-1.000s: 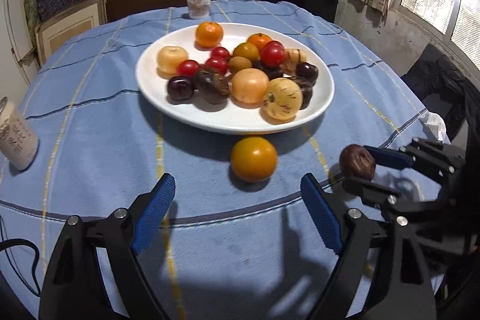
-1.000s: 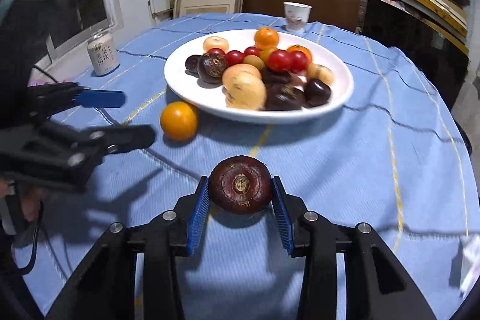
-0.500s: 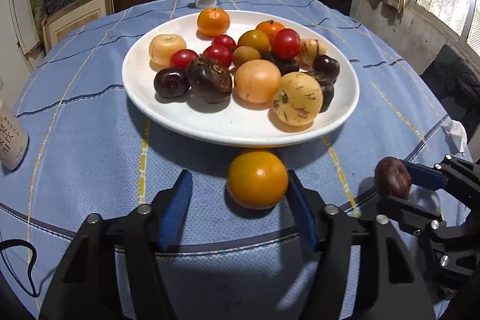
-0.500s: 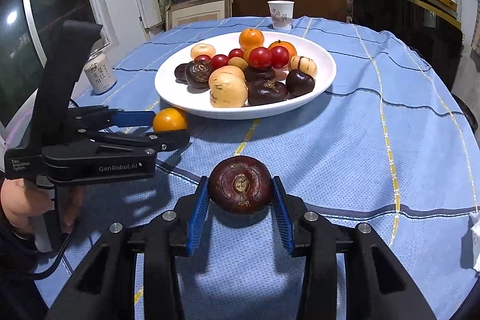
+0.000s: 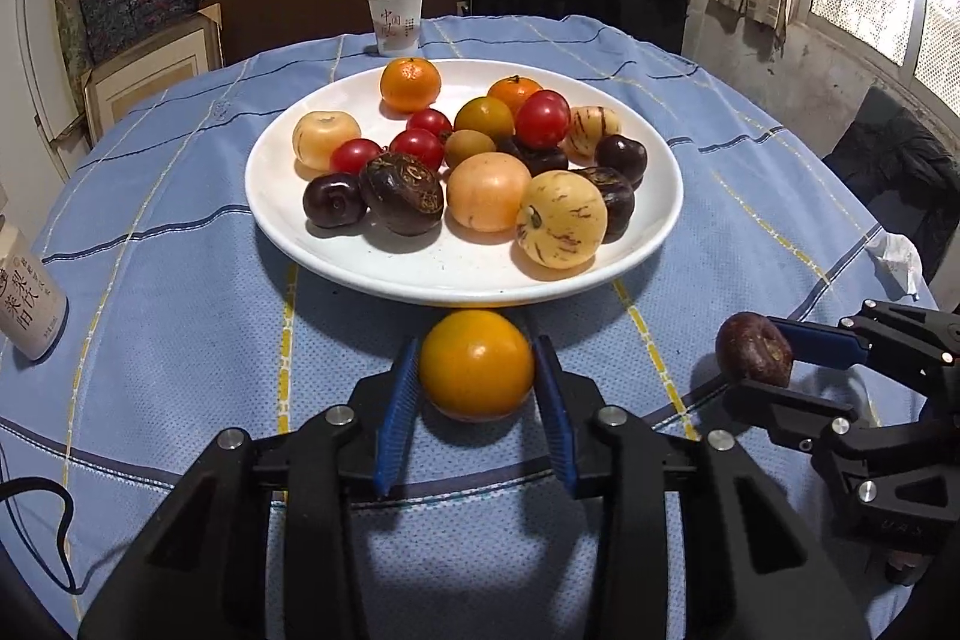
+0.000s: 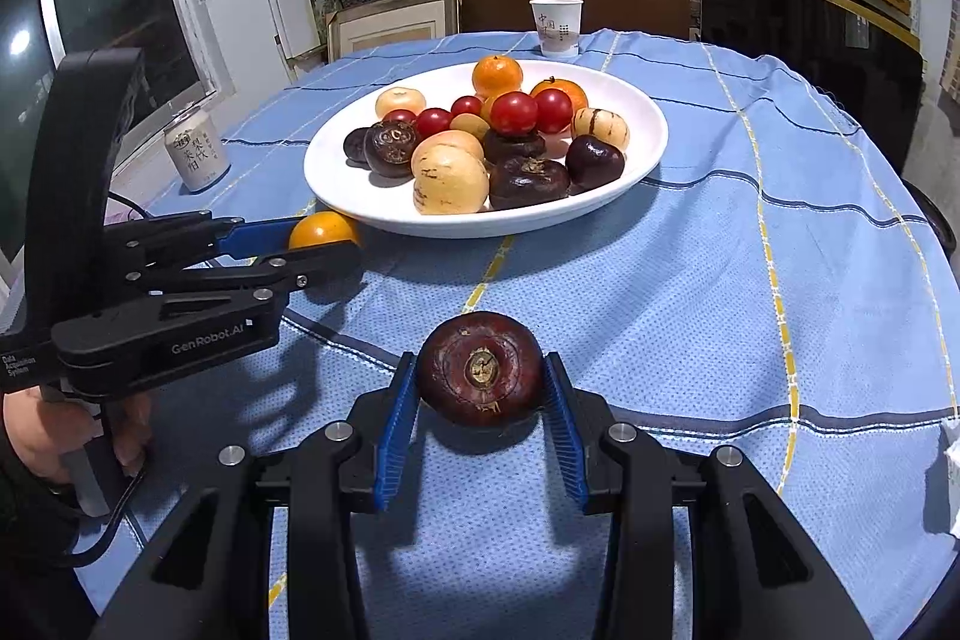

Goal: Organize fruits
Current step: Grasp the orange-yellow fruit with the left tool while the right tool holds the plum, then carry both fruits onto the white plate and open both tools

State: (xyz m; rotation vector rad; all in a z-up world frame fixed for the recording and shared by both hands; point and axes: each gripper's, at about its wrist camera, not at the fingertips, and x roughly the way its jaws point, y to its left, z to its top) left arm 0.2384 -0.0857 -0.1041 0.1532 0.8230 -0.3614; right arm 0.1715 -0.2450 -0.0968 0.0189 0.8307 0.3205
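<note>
A round orange-yellow fruit (image 5: 476,364) lies on the blue tablecloth just in front of the white plate (image 5: 456,274). My left gripper (image 5: 475,342) is closing around it, both blue pads touching its sides. From the right wrist view the same fruit (image 6: 321,227) shows between the left gripper's (image 6: 324,244) fingers. My right gripper (image 6: 479,358) is shut on a dark brown, flattened round fruit (image 6: 480,370), held above the cloth to the right of the left gripper. The plate (image 6: 456,220) holds several fruits: oranges, red tomatoes, dark purple ones, pale striped ones.
A paper cup (image 5: 395,22) stands behind the plate. A drink can (image 6: 197,151) sits near the table's left edge and a crumpled tissue (image 5: 897,253) at its right edge. A person's hand (image 6: 36,436) holds the left gripper's handle. Shelves and a dark chair stand beyond the table.
My left gripper moved forward to the orange-yellow fruit and its jaws narrowed from wide open to touching it. The right gripper kept hold of the brown fruit.
</note>
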